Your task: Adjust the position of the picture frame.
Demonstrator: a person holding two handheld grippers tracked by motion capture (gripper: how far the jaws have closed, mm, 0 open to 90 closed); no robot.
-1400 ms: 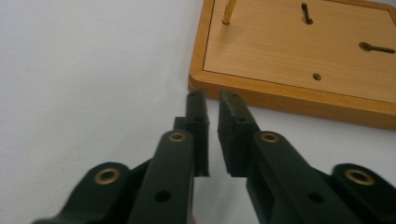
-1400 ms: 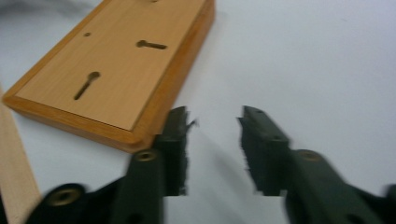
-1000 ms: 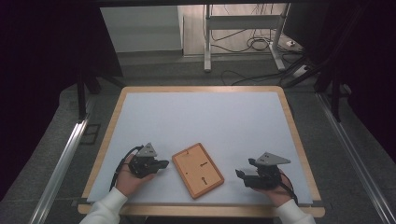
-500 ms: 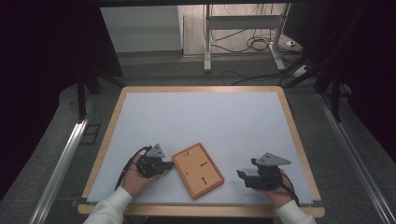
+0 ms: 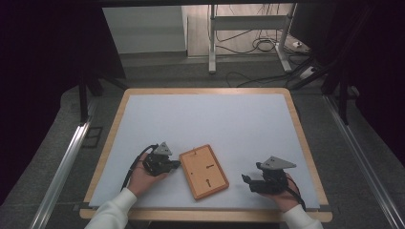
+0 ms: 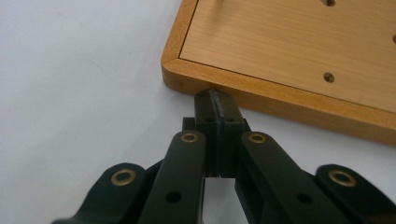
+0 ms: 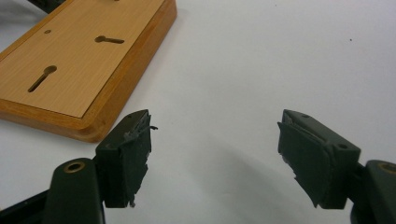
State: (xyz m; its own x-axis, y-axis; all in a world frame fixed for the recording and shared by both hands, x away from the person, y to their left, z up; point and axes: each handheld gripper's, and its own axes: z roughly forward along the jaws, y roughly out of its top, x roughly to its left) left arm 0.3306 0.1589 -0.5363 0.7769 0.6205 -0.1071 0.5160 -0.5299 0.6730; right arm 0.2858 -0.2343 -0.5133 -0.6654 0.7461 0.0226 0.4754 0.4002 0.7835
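Board (image 5: 204, 171) first: one wooden board lies flat on the white surface (image 5: 210, 119), near the edge closest to me, between my two hands and turned at a slant. Since a second ago my left gripper (image 5: 168, 164) has slid in toward it across the surface; then it sat apart from the board's left side, now its closed tips are right at that side. In the left gripper view my jaws are pressed together with nothing between them, and their joined tip (image 6: 218, 100) meets the board's rim (image 6: 280, 100) just beside a rounded corner. My right gripper (image 5: 248, 181) has kept its place, off the board's right side with a strip of bare white between. Its jaws stand wide apart and grip nothing; in the right gripper view the board's near corner (image 7: 91, 128) lies just beside my left-hand pad (image 7: 133, 149), not touching it as far as I can tell.

Edges: the white sheet is framed by a wooden border (image 5: 296, 129), and the board sits well inside it. Beyond the board the surface stretches bare to the far border, with free room to either side of my hands too.

Count: one board, two keyhole slots (image 7: 42, 77) in its face, a few small round holes (image 6: 329, 77), two grippers, two hands in white sleeves (image 5: 114, 210).
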